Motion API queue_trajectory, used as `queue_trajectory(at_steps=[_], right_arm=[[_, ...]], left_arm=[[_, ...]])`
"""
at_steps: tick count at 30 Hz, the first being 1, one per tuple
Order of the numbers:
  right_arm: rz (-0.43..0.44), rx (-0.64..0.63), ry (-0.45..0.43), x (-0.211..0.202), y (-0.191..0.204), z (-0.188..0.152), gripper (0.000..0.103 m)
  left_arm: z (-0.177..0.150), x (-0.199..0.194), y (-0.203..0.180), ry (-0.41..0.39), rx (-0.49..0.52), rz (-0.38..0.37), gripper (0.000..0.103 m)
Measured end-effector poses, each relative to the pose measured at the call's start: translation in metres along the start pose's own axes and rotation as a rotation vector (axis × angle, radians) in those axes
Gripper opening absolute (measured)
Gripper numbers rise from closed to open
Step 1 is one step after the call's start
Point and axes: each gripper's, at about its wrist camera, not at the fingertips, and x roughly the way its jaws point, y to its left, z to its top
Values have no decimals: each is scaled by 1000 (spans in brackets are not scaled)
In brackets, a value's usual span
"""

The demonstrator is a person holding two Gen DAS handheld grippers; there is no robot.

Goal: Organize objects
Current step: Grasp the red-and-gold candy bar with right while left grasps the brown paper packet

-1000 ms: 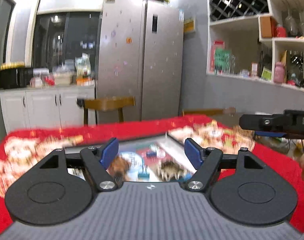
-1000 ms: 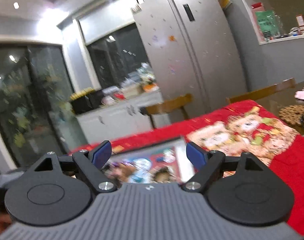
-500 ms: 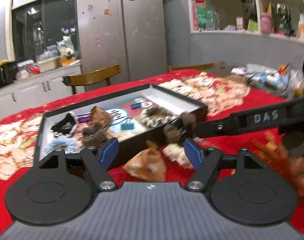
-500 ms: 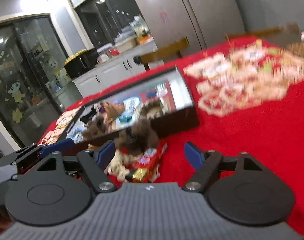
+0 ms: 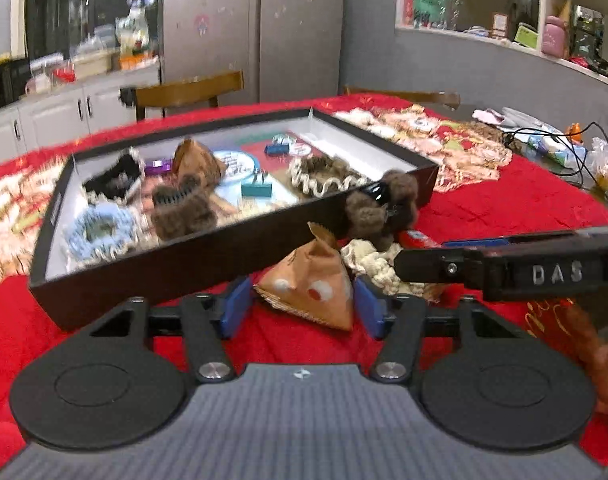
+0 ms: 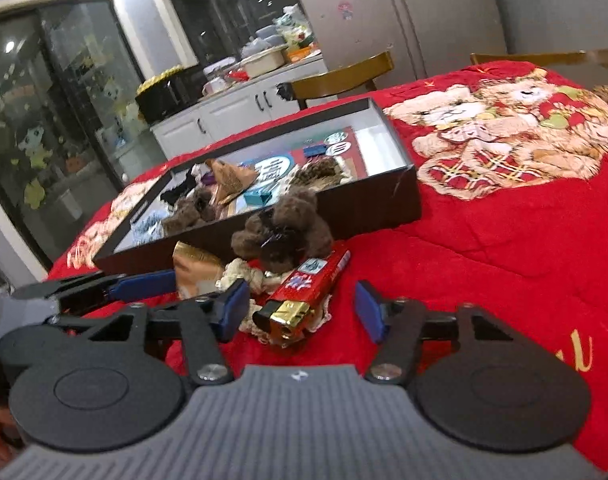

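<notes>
A shallow black box (image 5: 208,258) lies on the red cloth and holds several hair ties, clips and a brown packet. In front of it is a small pile. My left gripper (image 5: 302,307) straddles an orange-brown triangular packet (image 5: 309,284); its jaws are closing, and a thin gap shows at each pad. My right gripper (image 6: 301,310) is closing around a red bar with a gold end (image 6: 304,294), pads clear of it. A brown fuzzy hair claw (image 6: 284,228) and a cream lace scrunchie (image 5: 369,260) lie just behind. One of the right gripper's fingers (image 5: 503,270) crosses the left view.
The red bear-print cloth (image 6: 503,240) covers the table, with bare cloth to the right of the box. Cables and bags (image 5: 559,148) sit at the far right edge. Wooden chairs (image 5: 188,88) stand behind the table, with a fridge and white cabinets beyond.
Both grippers have dropped and tipped down toward the table. The pile in front of the box now sits between their fingers, and both pairs of jaws have narrowed.
</notes>
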Motion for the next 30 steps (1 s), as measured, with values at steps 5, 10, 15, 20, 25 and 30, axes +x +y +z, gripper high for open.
queue_trajectory(at_steps=[5,10,15,20,25,30], right_arm=[[-28,-37,4,1,5,-1,47],[-36,20,-2,0,-5,0,29],[-37,44,-11,-2,-8,0,28],[-41,100,-34,-8,-16,2,28],[-41,129,-51,-12,-20,3,28],[-42,131,-74,-16,-20,4,27]], left_arm=[[4,9,6,14,-29,-16,56],[6,13,7,13,-38,-12,51],[6,12,5,7,-30,-1,50],[6,10,3,-4,-22,15,50],[5,8,3,-13,-19,23,49],[5,6,1,-29,-9,32,49]])
